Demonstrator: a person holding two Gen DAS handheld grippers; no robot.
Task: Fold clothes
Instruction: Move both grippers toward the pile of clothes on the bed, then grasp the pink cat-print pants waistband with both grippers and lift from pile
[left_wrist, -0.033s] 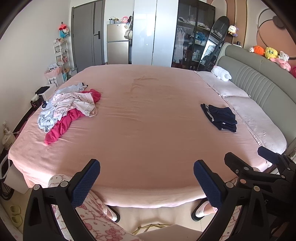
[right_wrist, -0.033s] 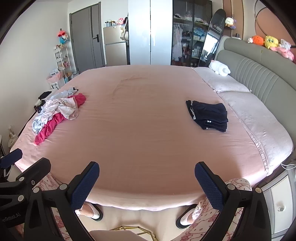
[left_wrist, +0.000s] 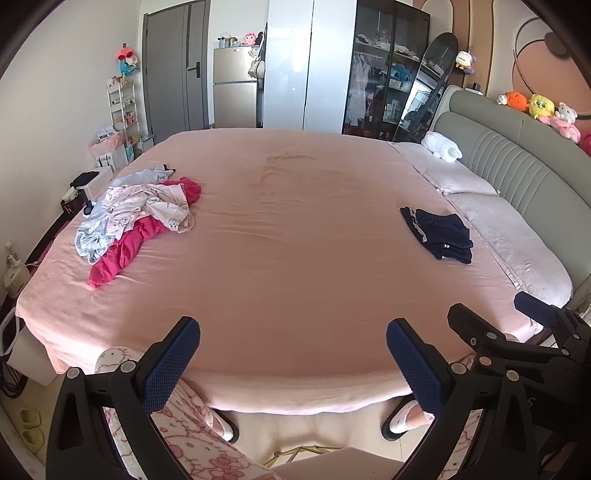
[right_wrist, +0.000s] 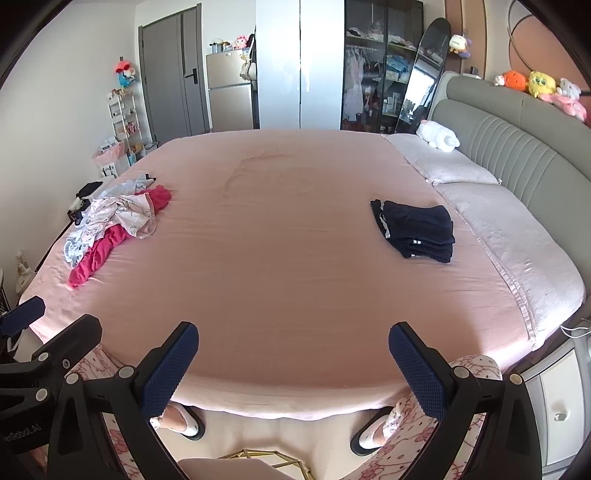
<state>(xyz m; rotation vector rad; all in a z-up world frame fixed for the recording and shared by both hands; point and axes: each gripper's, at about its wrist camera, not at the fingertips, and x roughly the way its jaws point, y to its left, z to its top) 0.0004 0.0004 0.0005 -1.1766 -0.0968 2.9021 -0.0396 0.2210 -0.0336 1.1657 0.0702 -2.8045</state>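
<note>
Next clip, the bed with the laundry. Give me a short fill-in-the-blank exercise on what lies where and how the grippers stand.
1. The folded navy garment lies on the side of the bed nearer the ____.
2. The unfolded clothes pile includes a long garment coloured ____.
3. The left gripper and right gripper both stand ____, holding nothing.

Missing words: headboard; magenta pink; open

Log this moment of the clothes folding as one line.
left hand-held gripper: open, empty | right hand-held gripper: open, empty | unfolded pile: bed's left | folded navy garment: near pillows
</note>
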